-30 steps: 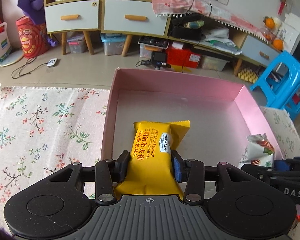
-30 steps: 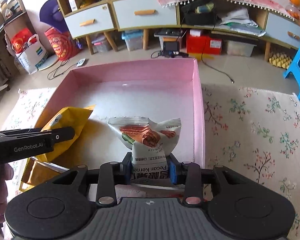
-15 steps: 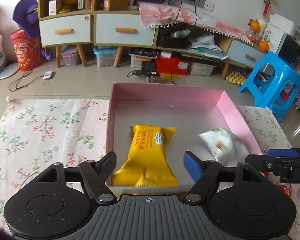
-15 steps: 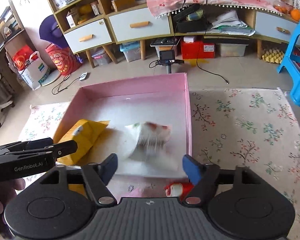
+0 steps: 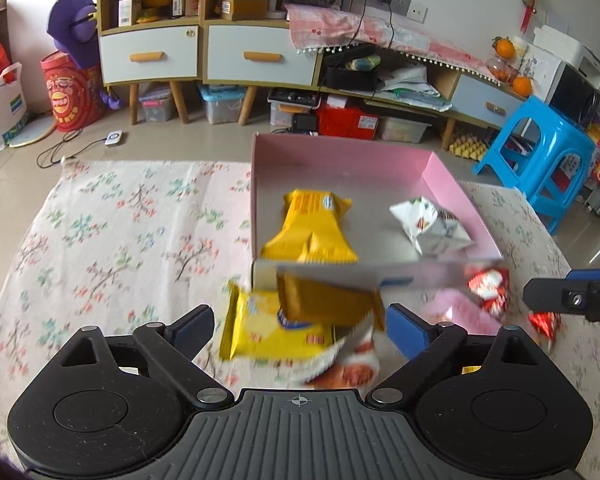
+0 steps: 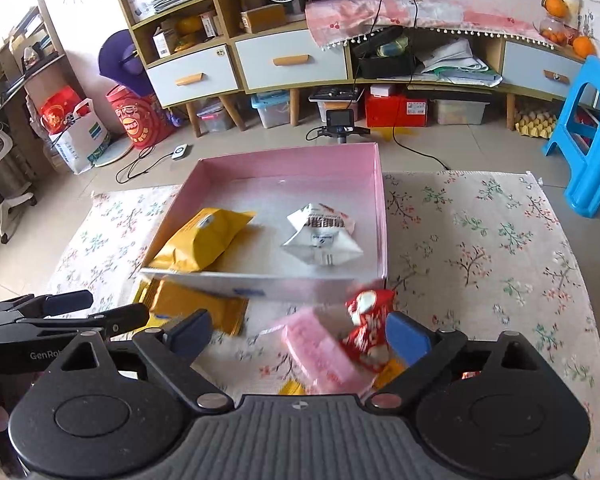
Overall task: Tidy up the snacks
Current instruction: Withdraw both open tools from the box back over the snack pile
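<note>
In the left wrist view, the floral cloth (image 5: pixel 112 232) fills the left half of the frame, and the pink box (image 5: pixel 444 178) sits on it right of centre. Inside the box, the yellow waffle sandwich pack (image 5: pixel 310 228) lies at the left and the white pecan snack bag (image 5: pixel 428 226) at the right, apart from each other. Below the box's near wall, at the lower centre, a blurred heap of loose snacks lies on the cloth: a yellow packet (image 5: pixel 268 330) with a brown-gold packet (image 5: pixel 326 304) partly over it, and red wrappers (image 5: pixel 490 290) further right. The left gripper (image 5: pixel 300 328) has just been opening; its jaws stand wide apart and grip nothing, with the heap showing beyond them. In the right wrist view, the left gripper's fingers cross the lower left edge, the same box holds both packs in mid-frame, and a pink packet (image 6: pixel 322 354) and a red wrapper (image 6: pixel 368 326) lie near the lower centre. The right gripper (image 6: pixel 298 330) has likewise just been opening, and its jaws are wide and empty.
</note>
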### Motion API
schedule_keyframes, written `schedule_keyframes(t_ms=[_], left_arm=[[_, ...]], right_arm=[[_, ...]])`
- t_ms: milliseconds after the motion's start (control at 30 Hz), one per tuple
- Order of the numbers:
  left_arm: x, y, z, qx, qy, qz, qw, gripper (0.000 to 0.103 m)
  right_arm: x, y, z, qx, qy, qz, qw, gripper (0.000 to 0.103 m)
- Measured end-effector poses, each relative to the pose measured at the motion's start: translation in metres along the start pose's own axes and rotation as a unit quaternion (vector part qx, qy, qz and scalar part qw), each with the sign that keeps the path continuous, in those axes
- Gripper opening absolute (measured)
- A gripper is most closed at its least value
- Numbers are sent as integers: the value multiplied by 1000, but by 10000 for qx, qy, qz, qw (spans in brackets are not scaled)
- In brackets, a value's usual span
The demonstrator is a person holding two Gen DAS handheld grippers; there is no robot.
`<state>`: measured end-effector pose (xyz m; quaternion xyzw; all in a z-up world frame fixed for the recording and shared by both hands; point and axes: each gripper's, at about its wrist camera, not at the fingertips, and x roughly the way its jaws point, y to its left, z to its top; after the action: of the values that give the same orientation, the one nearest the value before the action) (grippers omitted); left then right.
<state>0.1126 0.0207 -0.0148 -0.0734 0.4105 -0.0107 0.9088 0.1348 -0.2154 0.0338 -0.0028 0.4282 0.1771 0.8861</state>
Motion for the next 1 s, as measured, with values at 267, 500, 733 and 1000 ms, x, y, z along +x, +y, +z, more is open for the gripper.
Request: schedule_keyframes(t_ms=[267,500,733,1000], left_arm=[[-18,6,-28,146,60,44,9999,99],[-27,16,-54,333,103,82,9994,99],[-36,31,-69,350,8,86,9993,99],[-40,39,-98,560,-269,-114,9980,99]], right_arm=[[-17,10,-25,52,-258,-76,9996,92],[-15,17,-55,-143,-433,-304,9985,93],[-22,30,-86,-620,-716,-138,9954,93],[-27,48,-131,-1443,-957,88,9849,93]])
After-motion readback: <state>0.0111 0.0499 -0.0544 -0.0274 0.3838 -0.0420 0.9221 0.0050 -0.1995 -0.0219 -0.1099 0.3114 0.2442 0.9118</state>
